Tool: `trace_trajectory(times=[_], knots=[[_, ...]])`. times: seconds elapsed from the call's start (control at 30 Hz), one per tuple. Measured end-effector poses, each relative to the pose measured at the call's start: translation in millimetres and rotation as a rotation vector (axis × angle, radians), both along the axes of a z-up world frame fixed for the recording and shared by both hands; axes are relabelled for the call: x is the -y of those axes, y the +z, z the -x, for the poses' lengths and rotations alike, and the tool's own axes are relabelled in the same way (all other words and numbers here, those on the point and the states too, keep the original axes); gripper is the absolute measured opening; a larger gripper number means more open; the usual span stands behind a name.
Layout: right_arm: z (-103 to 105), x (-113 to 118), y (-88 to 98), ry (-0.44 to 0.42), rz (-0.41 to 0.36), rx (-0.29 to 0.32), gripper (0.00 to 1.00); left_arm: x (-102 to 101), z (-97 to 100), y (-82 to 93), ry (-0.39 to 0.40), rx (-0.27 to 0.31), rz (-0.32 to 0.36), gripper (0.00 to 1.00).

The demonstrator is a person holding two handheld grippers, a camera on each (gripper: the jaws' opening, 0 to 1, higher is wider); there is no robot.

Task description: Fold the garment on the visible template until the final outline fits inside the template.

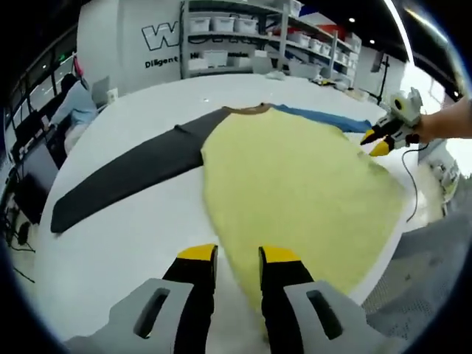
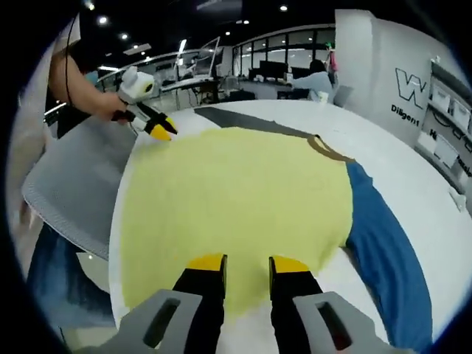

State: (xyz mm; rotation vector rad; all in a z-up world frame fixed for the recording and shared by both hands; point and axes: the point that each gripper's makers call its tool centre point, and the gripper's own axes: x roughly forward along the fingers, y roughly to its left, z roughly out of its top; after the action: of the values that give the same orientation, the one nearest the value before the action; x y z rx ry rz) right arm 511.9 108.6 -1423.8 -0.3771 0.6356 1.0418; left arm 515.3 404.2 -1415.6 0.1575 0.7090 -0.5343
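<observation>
Both claws spread, holding nothing: left claw (image 1: pixel 238 254) & right claw (image 2: pixel 247 261) over yellow shirt (image 1: pixel 295 184)

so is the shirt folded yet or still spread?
Spread. The shirt's yellow body lies flat on the white table, dark sleeve stretched straight out one side, blue sleeve out the other. No fold visible.
</observation>
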Motion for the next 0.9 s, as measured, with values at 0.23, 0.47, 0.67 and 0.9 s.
trace_trajectory(times=[0.23,0.47,0.67,0.9], knots=[[43,-12,-10.3,0.047,0.001,0.007,0.2,25,23.2,-8.7,-0.143,-0.028,-0.021,0.22],[66,1,-23.3,0.067,0.051,0.023,0.24,11,46.3,-24.4,-0.205,-0.096,-0.106,0.27],[61,18,-21.5,0.002,0.004,0.016,0.19,4,40.4,-26.5,-0.189,-0.095,-0.085,0.26],[63,29,-20.8,0.027,0.025,0.017,0.17,-8,41.8,-26.5,-0.175,-0.11,-0.086,0.19]])
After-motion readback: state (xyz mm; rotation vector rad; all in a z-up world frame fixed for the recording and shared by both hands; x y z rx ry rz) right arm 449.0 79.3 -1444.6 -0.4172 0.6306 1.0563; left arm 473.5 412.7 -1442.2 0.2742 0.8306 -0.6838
